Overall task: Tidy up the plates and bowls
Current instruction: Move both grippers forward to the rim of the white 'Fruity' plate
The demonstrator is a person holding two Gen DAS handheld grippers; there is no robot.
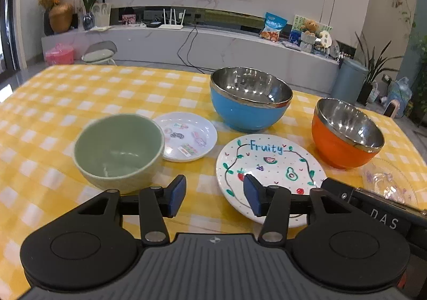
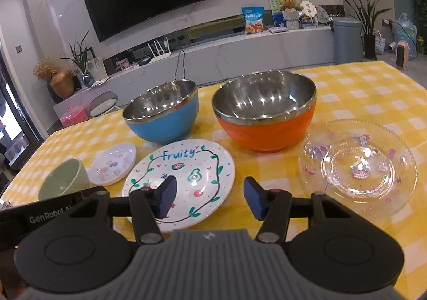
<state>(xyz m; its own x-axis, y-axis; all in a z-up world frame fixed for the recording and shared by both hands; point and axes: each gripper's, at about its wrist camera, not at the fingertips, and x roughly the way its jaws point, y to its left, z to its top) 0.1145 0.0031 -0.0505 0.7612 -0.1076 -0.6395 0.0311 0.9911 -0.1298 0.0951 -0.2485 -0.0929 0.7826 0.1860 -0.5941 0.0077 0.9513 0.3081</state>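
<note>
On the table (image 1: pixel 53 102) with the yellow checked cloth sit three bowls and three plates. The green bowl (image 1: pixel 118 150) is on the left, touching the rim of the small white plate (image 1: pixel 190 137) with stickers. Behind them stand the blue bowl (image 1: pixel 249 101) and the orange bowl (image 1: pixel 345 134), both shiny inside and empty. The "Fruity" plate (image 1: pixel 269 164) lies in front of the blue bowl. The clear plate (image 2: pixel 357 166) lies on the right, near the orange bowl. The left hand-held gripper (image 1: pixel 214 194) is released, holding nothing, above the cloth between the green bowl and the "Fruity" plate. The right hand-held gripper (image 2: pixel 210 197) is released too, holding nothing, at the near right edge of the "Fruity" plate.
</note>
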